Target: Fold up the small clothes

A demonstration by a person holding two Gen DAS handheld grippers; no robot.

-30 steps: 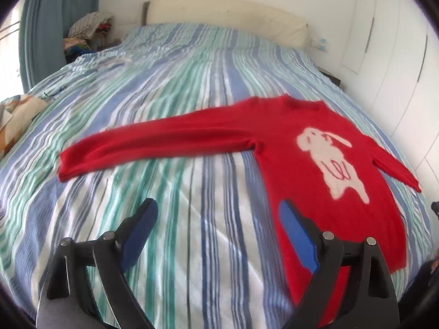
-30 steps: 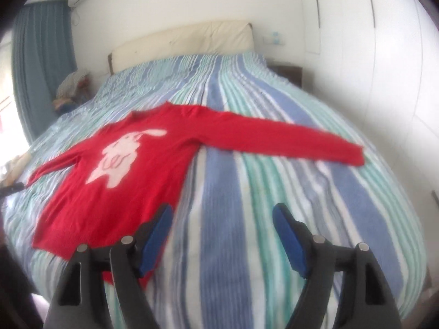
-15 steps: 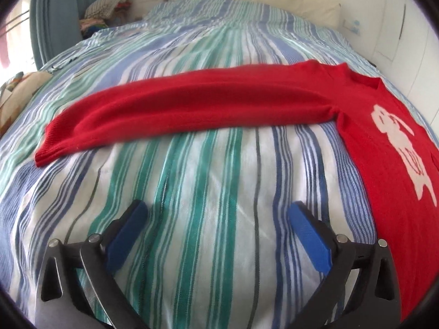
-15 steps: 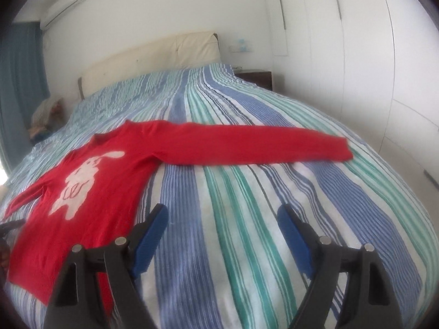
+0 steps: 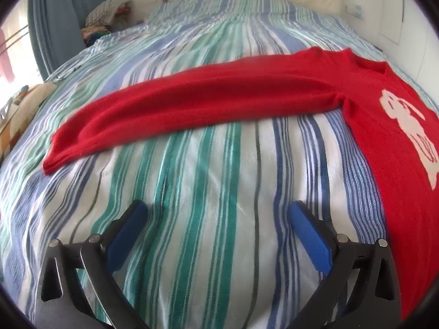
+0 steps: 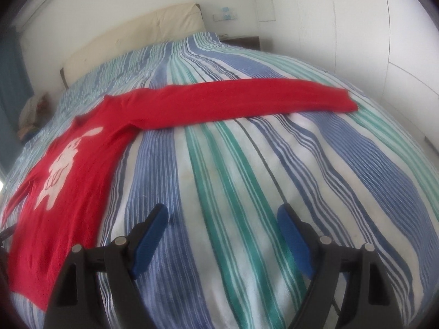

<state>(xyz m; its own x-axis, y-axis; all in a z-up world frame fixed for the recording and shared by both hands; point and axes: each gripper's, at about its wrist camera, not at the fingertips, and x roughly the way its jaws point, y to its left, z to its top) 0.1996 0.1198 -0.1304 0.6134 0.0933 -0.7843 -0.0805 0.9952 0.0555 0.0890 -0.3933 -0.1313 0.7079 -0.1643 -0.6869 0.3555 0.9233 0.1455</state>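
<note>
A red sweater [image 5: 384, 137] with a white rabbit motif lies flat, front up, on the striped bed cover [image 5: 205, 178]. Its sleeves are spread out to both sides. In the left wrist view one sleeve [image 5: 205, 96] runs leftward to its cuff [image 5: 55, 156]. My left gripper [image 5: 217, 205] hovers over bare cover in front of that sleeve, open and empty. In the right wrist view the sweater body [image 6: 68, 181] lies at the left and the other sleeve [image 6: 247, 98] reaches right to its cuff [image 6: 348, 101]. My right gripper [image 6: 222, 208] is open, empty, short of that sleeve.
A cream headboard [image 6: 137, 33] stands at the far end of the bed. A pile of clothes [image 5: 107, 13] and a blue curtain [image 5: 55, 13] are at the far left. White wardrobe doors [image 6: 370, 27] and a dark nightstand [image 6: 244, 41] flank the right side.
Both grippers have come down closer to the bed. The left view swung toward the left sleeve, the right view toward the right sleeve. Both pairs of jaws have spread a little wider.
</note>
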